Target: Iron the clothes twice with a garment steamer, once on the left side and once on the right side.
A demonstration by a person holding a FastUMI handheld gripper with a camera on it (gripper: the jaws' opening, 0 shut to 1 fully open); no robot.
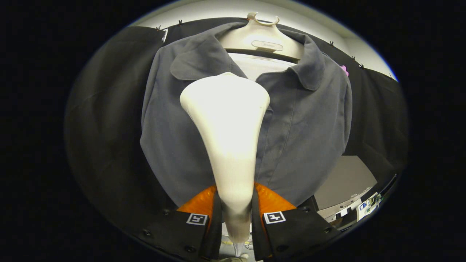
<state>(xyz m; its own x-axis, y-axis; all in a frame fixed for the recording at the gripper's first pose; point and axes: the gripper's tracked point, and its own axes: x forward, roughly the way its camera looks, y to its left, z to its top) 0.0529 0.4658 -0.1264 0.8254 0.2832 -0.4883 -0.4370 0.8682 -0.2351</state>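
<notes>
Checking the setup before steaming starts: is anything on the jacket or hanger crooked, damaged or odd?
Nothing stands out. The grey jacket hangs evenly on its hanger, collar flat. The gripper is shut on the steamer, whose head sits ahead of the fingers at the jacket's front opening.

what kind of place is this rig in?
Likely a cloth-walled recording booth, not a home: black cloth wall clipped up behind, grey shirt on a hanger, gripper shut on a steamer.

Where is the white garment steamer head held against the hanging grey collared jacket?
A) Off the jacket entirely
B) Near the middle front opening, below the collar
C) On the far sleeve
B: the white garment steamer head, clamped by the gripper, covers the grey collared jacket at its front opening.
</notes>
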